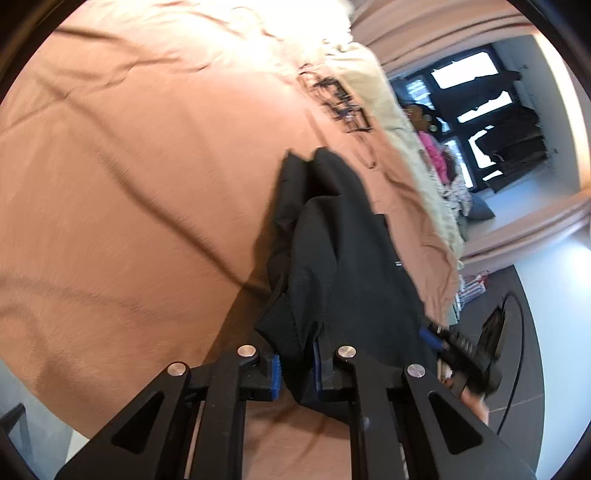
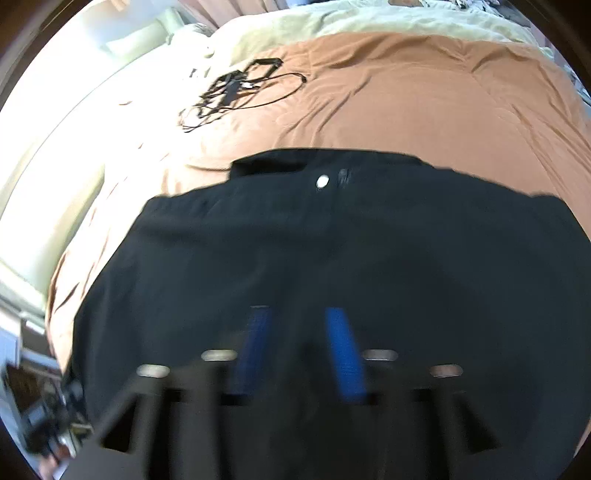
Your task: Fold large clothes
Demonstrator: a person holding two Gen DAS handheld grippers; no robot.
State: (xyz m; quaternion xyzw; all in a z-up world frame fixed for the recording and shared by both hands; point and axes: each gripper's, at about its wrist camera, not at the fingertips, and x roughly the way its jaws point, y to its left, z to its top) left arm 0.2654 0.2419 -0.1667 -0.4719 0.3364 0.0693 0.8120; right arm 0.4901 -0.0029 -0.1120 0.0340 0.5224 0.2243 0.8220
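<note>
garment: one black garment spread flat on the tan cover of the bed; a white button sits near its far hem in the right view.
garment vs left jaws: a bunched black fold runs up from the cover into the left gripper; blue pads clenched on it, cloth pinched between them.
garment vs right jaws: right gripper hangs over the flat middle of the garment, jaws released, blue pads apart, nothing gripped. View blurred, so contact with the cloth can't be told.
edges: far hem of the garment lies on the cover, well short of the pale sheet beyond. Left side of the garment reaches near the bed's edge in the right view.
open room: bare cover all round the fold in the left view, and a wide stretch beyond the far hem in the right view.
clutter: one tangle of black cables on the cover, well apart from the garment, past its far-left corner.
beyond the bed: grey floor and a dark window in the left view.
count: 1 garment, 2 grippers, 1 cable tangle, 1 button.
</note>
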